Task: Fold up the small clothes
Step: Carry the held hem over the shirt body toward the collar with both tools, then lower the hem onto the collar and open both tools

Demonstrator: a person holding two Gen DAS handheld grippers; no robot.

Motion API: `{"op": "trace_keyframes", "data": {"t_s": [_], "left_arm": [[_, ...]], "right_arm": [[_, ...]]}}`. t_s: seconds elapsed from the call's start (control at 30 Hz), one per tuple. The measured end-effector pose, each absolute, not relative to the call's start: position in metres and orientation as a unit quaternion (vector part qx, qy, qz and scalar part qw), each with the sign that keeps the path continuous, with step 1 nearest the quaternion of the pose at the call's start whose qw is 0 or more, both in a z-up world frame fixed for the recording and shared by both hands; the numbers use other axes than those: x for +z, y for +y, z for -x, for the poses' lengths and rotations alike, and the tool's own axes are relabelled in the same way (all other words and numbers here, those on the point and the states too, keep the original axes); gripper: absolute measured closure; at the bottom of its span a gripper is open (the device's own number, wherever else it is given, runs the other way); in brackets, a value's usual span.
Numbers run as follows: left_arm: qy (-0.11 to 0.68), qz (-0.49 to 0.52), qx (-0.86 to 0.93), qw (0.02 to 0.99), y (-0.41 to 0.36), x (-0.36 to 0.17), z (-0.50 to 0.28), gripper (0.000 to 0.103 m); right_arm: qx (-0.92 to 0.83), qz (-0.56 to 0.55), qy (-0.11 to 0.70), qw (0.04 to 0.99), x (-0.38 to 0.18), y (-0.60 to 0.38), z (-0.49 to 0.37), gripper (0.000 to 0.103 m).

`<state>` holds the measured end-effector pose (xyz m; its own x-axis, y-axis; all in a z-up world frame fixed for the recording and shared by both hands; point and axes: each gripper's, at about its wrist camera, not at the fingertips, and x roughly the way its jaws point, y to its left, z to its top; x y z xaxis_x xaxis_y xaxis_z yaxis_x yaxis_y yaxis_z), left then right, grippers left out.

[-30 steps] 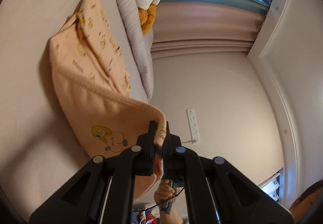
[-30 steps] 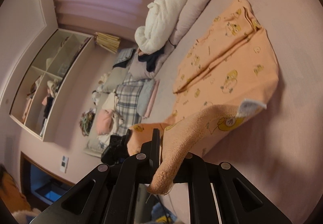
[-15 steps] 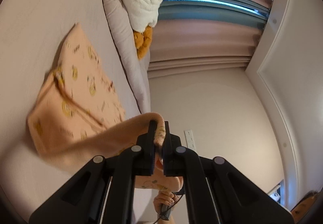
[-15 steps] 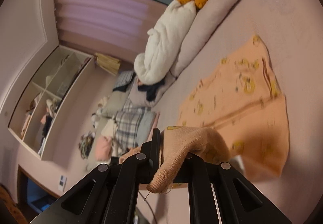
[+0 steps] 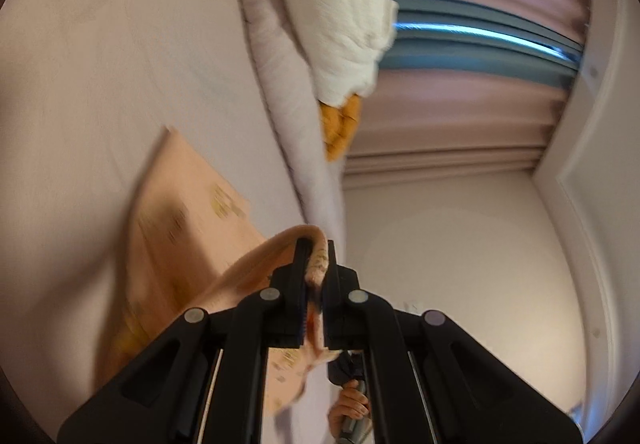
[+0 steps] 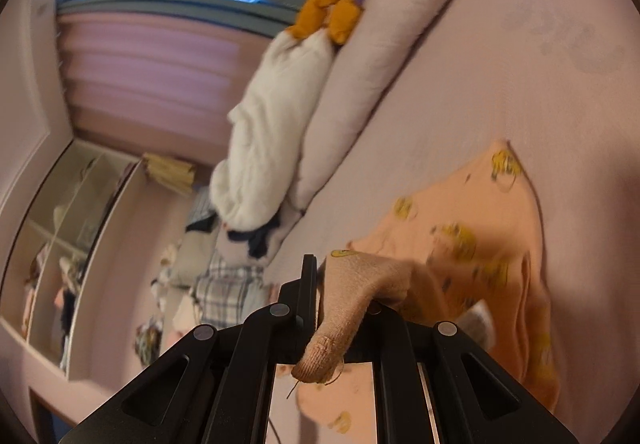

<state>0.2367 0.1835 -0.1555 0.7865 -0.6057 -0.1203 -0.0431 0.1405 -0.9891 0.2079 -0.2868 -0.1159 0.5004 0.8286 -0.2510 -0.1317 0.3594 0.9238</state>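
A small peach garment (image 5: pixel 188 228) printed with yellow cartoon figures lies partly folded on the pale pink bed sheet (image 5: pixel 100 63). My left gripper (image 5: pixel 317 256) is shut on one edge of it, and the cloth arches up from the bed into the jaws. In the right wrist view the same garment (image 6: pixel 480 244) spreads over the bed to the right. My right gripper (image 6: pixel 340 276) is shut on a ribbed end of it, which droops down over the fingers. A hand (image 5: pixel 352 404) on the other gripper's handle shows below my left fingers.
A long pale bolster (image 6: pixel 384 55) runs along the bed's far side, with a white fluffy blanket (image 6: pixel 272 139) and a mustard plush toy (image 6: pixel 340 3) on it. Pink curtains (image 5: pixel 460 115), open shelves (image 6: pixel 72 236) and piled clothes (image 6: pixel 224 292) lie beyond.
Both grippers have carried the held edge forward over the garment, doubling it over itself. The flat part now sits lower and closer in both views, and the bolster looms larger.
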Motion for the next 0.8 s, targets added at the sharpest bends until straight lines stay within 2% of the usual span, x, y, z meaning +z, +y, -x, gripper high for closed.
{"op": "trace_keyframes", "data": {"t_s": [0.4,0.47,0.5,0.53,0.57,0.63,0.73,0.8], "left_arm": [[0.336,0.616,-0.109,0.704,0.203,-0.192,-0.29,0.1],[0.348,0.615,-0.092,0.701,0.207,-0.194,-0.295,0.095],[0.35,0.616,-0.087,0.7,0.21,-0.194,-0.296,0.088],[0.352,0.619,-0.079,0.698,0.214,-0.194,-0.297,0.083],[0.346,0.625,-0.076,0.696,0.219,-0.193,-0.296,0.076],[0.333,0.623,-0.068,0.704,0.23,-0.186,-0.294,0.075],[0.321,0.614,-0.066,0.718,0.246,-0.176,-0.284,0.075],[0.32,0.602,-0.069,0.728,0.25,-0.17,-0.274,0.071]], "right_arm": [[0.238,-0.518,0.453,0.686,-0.165,-0.293,-0.257,0.091],[0.222,-0.521,0.468,0.678,-0.168,-0.298,-0.262,0.08],[0.217,-0.525,0.472,0.674,-0.169,-0.299,-0.264,0.07],[0.215,-0.533,0.471,0.669,-0.169,-0.305,-0.265,0.067],[0.213,-0.541,0.467,0.666,-0.168,-0.309,-0.266,0.066],[0.216,-0.556,0.446,0.667,-0.163,-0.321,-0.266,0.061],[0.21,-0.556,0.411,0.691,-0.152,-0.339,-0.26,0.061],[0.213,-0.545,0.403,0.703,-0.147,-0.345,-0.254,0.061]]}}
